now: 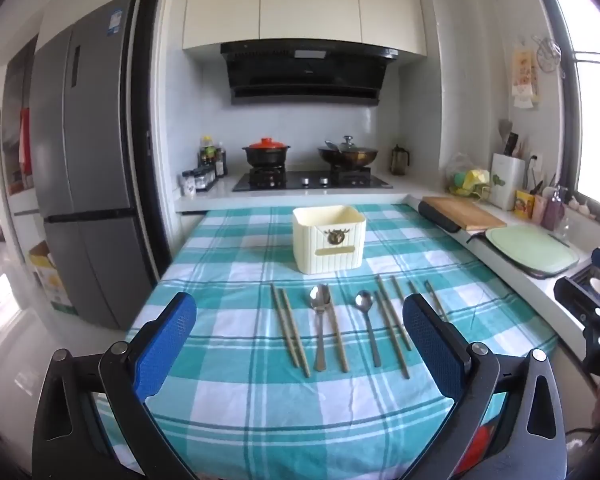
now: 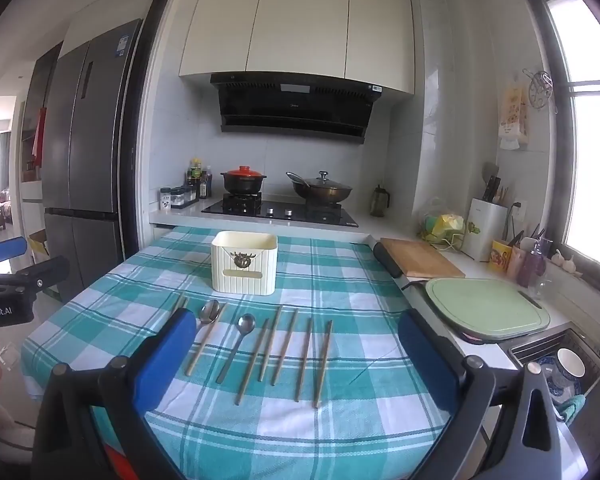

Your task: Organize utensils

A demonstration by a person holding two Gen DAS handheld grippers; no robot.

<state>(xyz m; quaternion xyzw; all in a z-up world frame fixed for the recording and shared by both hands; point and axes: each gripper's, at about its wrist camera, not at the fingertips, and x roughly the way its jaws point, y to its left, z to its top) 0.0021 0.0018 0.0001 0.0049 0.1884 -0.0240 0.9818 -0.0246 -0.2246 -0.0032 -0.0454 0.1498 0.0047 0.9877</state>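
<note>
A cream utensil holder (image 1: pixel 329 243) (image 2: pixel 244 261) stands upright on the teal checked tablecloth (image 1: pixel 240 400) (image 2: pixel 360 420). In front of it lie two metal spoons (image 1: pixel 321 320) (image 2: pixel 236 344) and several wooden chopsticks (image 1: pixel 290 330) (image 2: pixel 304 358) in a row. My left gripper (image 1: pixel 300 312) hovers open and empty above the near side of the row. My right gripper (image 2: pixel 296 334) is open and empty over the right half of the row. Each gripper also shows at the edge of the other's view.
Beyond the table is a stove counter with a red-lidded pot (image 1: pixel 266 151) and a wok (image 1: pixel 348 153). On the right counter are a wooden board (image 2: pixel 418 260), a green board (image 2: pixel 486 306), a knife block (image 2: pixel 486 232) and a sink (image 2: pixel 568 364). A fridge (image 1: pixel 88 160) stands left.
</note>
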